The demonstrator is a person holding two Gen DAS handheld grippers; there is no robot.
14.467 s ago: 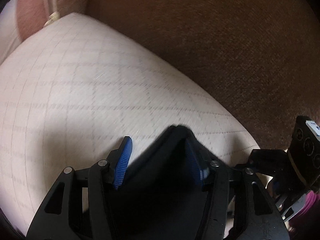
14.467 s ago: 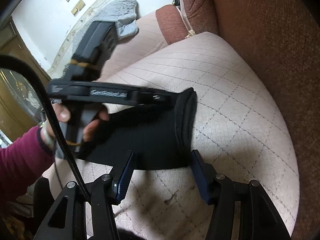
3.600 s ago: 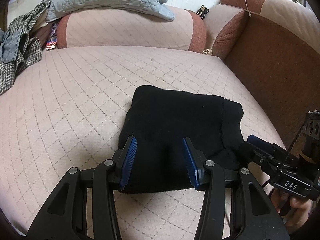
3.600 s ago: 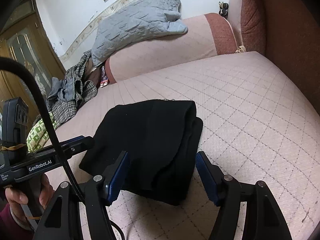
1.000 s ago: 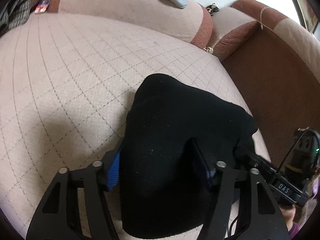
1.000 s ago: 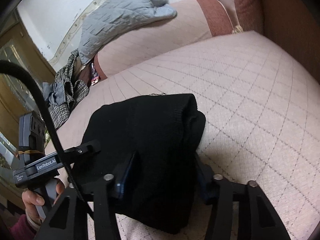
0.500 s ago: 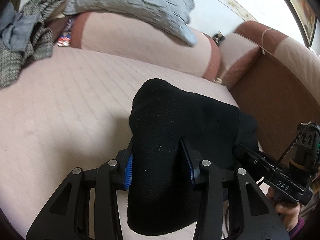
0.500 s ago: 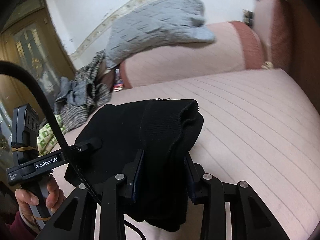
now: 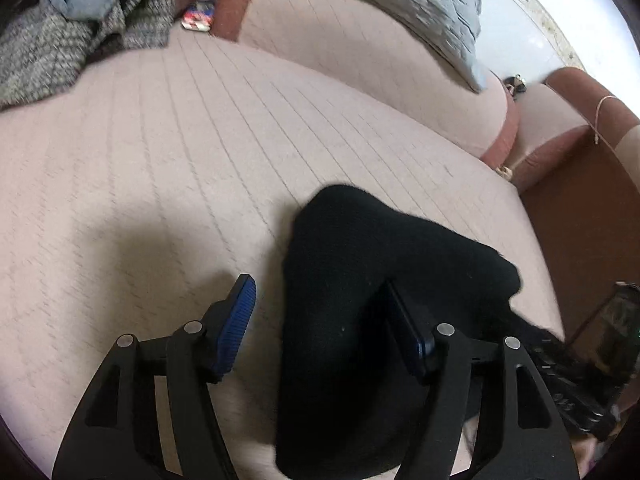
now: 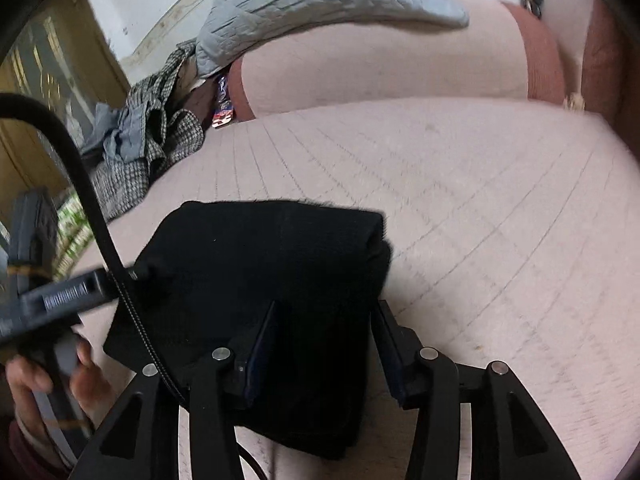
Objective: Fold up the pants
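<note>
- While the folded black knit pants rest on the pink quilted sofa seat, both grips should be let go slowly.
- The left gripper is opening, one finger clear.
- The right gripper is opening, cloth between its fingers.

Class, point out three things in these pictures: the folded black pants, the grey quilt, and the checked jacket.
folded black pants [image 9: 360, 264]: left wrist view, on the top fold.
grey quilt [image 10: 304, 4]: right wrist view, on its quilted middle.
checked jacket [image 10: 132, 172]: right wrist view, on the crumpled checked cloth.
</note>
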